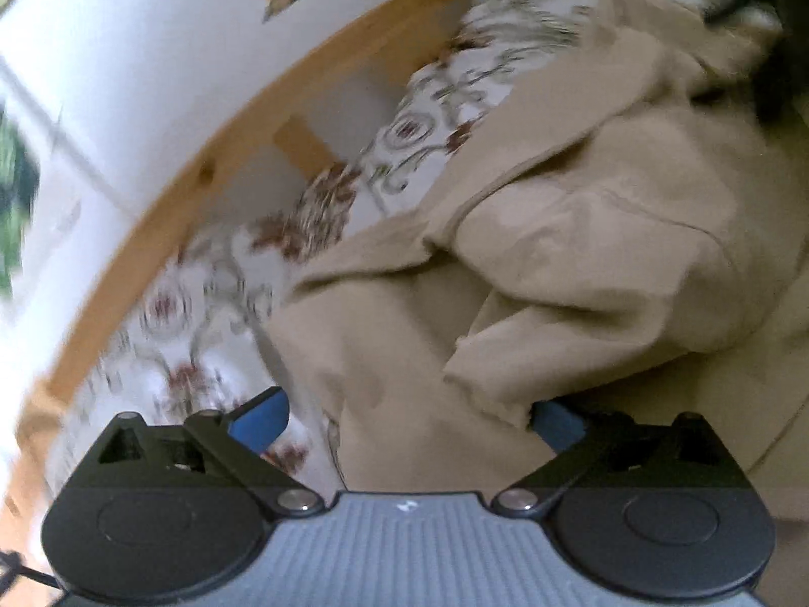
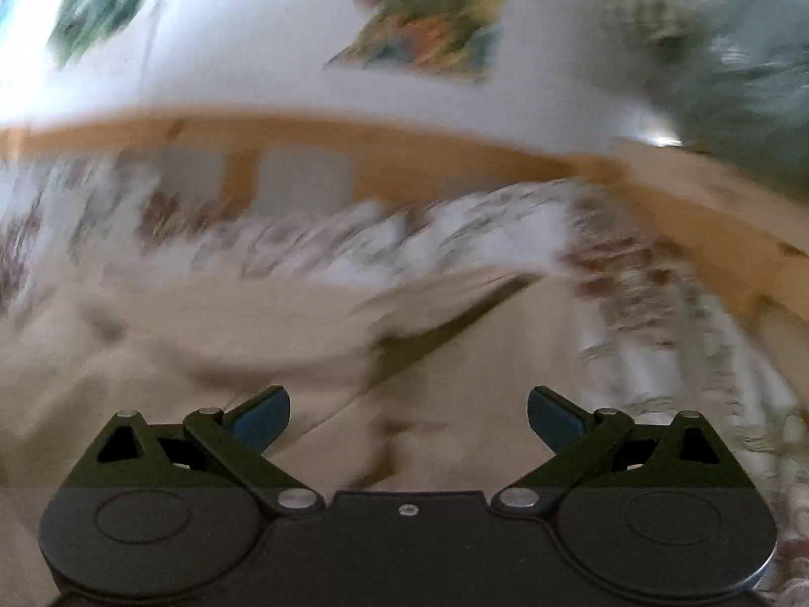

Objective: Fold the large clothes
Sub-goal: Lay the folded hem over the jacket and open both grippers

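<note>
Beige garment on the floral bedsheet, both your grippers spread wide.

Your left gripper (image 1: 407,417) hangs with fingers wide over the crumpled beige garment (image 1: 581,253), which lies on the floral bedsheet (image 1: 419,116) beside the wooden bed frame (image 1: 212,167); your right gripper (image 2: 408,417), equally wide, grips nothing above it.

Beige garment (image 1: 581,263), plain, no print, fills centre to 3 o'clock. Bedsheet (image 1: 424,116) white with maroon flowers and grey-green scrolls, 9 to 12 o'clock. Bed frame (image 1: 212,162) honey-orange wood. Wall (image 1: 151,35) white; picture (image 2: 424,25) at 12 o'clock multicoloured, blurred. Gripper pads (image 1: 260,422) blue, linkages black.
</note>
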Action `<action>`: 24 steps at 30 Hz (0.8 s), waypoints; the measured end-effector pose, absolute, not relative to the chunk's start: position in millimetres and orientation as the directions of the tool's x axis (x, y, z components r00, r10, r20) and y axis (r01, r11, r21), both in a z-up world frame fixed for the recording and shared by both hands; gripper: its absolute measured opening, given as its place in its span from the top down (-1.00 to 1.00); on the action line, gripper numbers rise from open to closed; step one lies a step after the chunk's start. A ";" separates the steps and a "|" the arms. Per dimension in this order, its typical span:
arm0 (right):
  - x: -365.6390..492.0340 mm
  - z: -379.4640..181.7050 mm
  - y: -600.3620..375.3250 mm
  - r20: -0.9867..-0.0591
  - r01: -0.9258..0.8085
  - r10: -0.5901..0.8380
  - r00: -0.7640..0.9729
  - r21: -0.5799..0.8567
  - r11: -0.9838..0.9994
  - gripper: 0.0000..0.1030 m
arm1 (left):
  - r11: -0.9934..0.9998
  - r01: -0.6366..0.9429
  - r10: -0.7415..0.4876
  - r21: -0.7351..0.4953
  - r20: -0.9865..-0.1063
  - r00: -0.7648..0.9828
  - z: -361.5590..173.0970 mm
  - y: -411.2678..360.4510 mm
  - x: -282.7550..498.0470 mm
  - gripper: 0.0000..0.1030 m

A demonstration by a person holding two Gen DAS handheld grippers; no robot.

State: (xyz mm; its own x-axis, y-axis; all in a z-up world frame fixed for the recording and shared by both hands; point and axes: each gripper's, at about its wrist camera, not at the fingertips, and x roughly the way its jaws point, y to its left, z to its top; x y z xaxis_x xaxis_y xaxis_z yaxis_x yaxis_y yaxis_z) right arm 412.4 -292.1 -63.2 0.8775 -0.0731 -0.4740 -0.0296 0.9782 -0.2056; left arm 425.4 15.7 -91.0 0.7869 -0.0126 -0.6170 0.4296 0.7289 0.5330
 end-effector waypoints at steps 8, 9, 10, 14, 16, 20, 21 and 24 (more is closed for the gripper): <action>433.0 -101.1 -278.2 -0.373 0.044 -0.206 0.905 -0.399 0.916 -0.92 | 0.828 0.498 -0.180 0.257 -0.718 0.672 -73.6 109.5 409.2 -0.99; 431.7 -103.0 -280.5 -0.346 0.063 -0.223 0.911 -0.418 0.906 -0.94 | 0.852 0.481 -0.204 0.207 -0.714 0.669 -68.0 119.4 408.2 -0.99; 435.5 -104.5 -281.0 -0.317 0.077 -0.237 0.918 -0.446 0.892 -0.94 | 0.876 0.456 -0.226 0.156 -0.703 0.674 -61.9 125.7 408.9 -0.99; 471.9 -108.1 -280.0 -0.246 0.096 -0.266 0.932 -0.540 0.836 -0.95 | 0.920 0.390 -0.329 -0.039 -0.618 0.714 -45.6 121.2 423.8 -0.99; 488.4 -108.8 -278.0 -0.253 0.097 -0.279 0.926 -0.556 0.826 -0.95 | 0.926 0.371 -0.341 -0.071 -0.582 0.738 -47.5 99.6 434.2 -0.99; 482.3 -99.5 -275.1 -0.270 0.072 -0.273 0.924 -0.577 0.814 -0.92 | 0.959 0.281 -0.239 -0.018 -0.582 0.777 -68.1 44.0 448.9 -0.99; 475.6 -96.3 -275.9 -0.276 0.056 -0.262 0.925 -0.584 0.810 -0.92 | 0.965 0.261 -0.209 0.002 -0.596 0.775 -76.0 32.3 451.3 -0.99; 446.9 -84.9 -284.6 -0.282 0.015 -0.230 0.931 -0.602 0.798 -0.93 | 0.975 0.207 -0.097 0.086 -0.671 0.735 -102.6 9.4 455.9 -0.99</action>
